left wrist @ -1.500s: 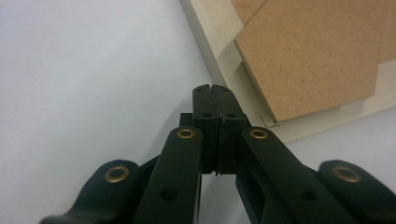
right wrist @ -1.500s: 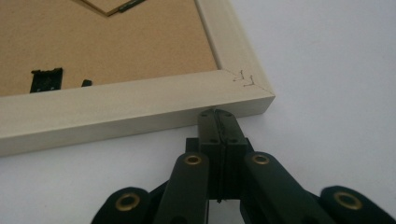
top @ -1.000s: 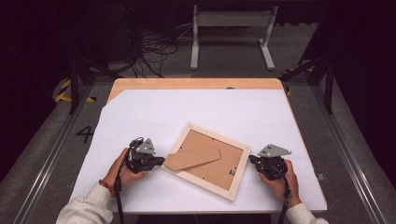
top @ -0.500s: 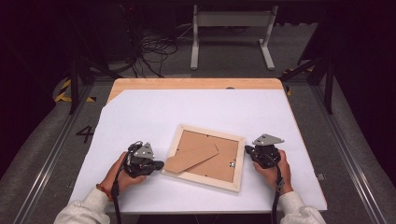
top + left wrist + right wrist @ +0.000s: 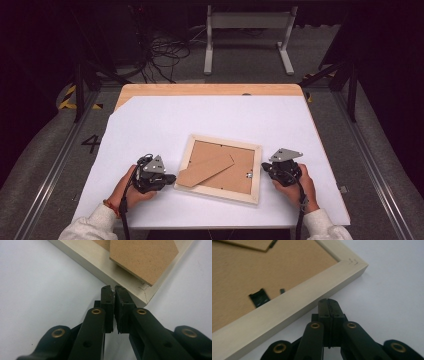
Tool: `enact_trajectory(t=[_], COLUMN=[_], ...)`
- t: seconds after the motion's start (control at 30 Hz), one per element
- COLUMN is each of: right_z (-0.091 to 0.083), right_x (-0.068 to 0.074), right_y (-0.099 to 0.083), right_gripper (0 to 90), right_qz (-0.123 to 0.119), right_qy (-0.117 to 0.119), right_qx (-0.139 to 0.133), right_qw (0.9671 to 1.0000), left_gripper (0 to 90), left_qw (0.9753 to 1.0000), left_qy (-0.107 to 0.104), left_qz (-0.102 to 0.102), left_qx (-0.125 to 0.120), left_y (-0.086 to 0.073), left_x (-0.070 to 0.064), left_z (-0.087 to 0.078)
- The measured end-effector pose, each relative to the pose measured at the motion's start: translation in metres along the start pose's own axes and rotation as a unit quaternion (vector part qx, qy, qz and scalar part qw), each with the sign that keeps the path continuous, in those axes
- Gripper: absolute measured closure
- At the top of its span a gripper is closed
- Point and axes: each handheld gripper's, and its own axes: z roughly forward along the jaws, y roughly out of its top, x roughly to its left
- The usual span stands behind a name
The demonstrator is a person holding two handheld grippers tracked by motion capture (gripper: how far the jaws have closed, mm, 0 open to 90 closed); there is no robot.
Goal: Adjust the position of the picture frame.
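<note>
Between your grippers the picture frame (image 5: 220,168) lies face down, stiff and light, likely glass inside. Left gripper (image 5: 170,178) and right gripper (image 5: 265,168) have jaws together, empty. Grab the wood rim (image 5: 287,311), not the loose stand flap (image 5: 205,170).

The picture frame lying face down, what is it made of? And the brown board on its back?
The picture frame looks like pale, unpainted wood: its rim shows faint grain and a matte, light cream surface. The brown backing board and its stand flap look like pressed fibreboard, flat brown, finely speckled and dull, with a rough cut edge. The small black clip could be metal or plastic; I cannot tell which.
</note>
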Motion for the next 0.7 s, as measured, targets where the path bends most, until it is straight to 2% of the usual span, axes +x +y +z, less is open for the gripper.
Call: enact_trajectory(t=[0.23,0.3,0.47,0.53,0.7], right_z=[0.001,0.001,0.004,0.006,0.011], right_x=[0.002,0.001,-0.003,-0.005,-0.009], right_y=[0.003,0.002,0.004,0.005,0.008], right_gripper=[90.0,90.0,90.0,90.0,90.0], right_qz=[-0.004,0.002,0.003,0.007,0.011], right_qy=[0.002,0.006,0.001,-0.001,-0.002], right_qx=[0.006,0.004,0.002,0.0,-0.004], right_qw=[1.0,1.0,1.0,1.0,0.9999], left_gripper=[85.5,85.4,85.1,84.6,84.7], left_qw=[0.9998,0.9996,0.9996,0.9998,0.9997], left_qy=[-0.011,-0.018,-0.024,-0.019,-0.022], left_qz=[-0.017,-0.02,-0.014,-0.009,-0.013], left_qx=[-0.004,-0.006,-0.005,-0.005,-0.005], left_y=[-0.001,-0.001,-0.001,0.0,-0.001], left_x=[0.001,0.0,-0.004,-0.007,-0.01], left_z=[0.0,0.0,0.001,0.001,0.002])
